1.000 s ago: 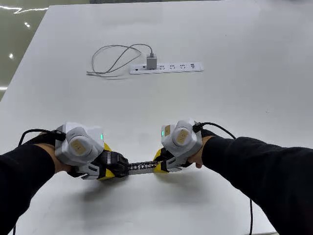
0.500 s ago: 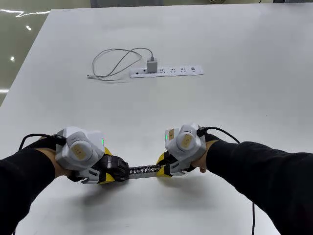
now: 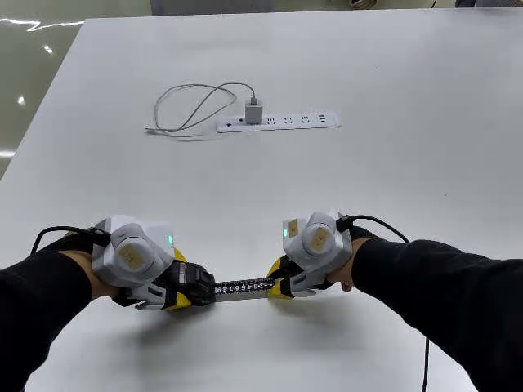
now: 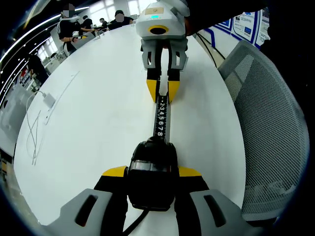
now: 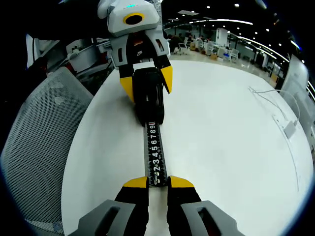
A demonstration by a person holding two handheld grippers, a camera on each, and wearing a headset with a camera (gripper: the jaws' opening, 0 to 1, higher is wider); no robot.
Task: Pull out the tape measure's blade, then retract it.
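Tape measure (image 5: 147, 96) body clamped in left hand-held gripper (image 4: 152, 172); blade (image 5: 154, 152) partly out, tip pinched by right hand-held gripper (image 5: 157, 183).

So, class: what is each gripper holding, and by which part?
The left gripper clamps the case by its sides; the right gripper pinches the blade at its tip.

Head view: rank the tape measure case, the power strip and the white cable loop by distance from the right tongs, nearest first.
1. tape measure case: just left of the right tongs, linked to them by the blade.
2. power strip: far ahead, roughly straight on.
3. white cable loop: beyond the strip, off to the left.
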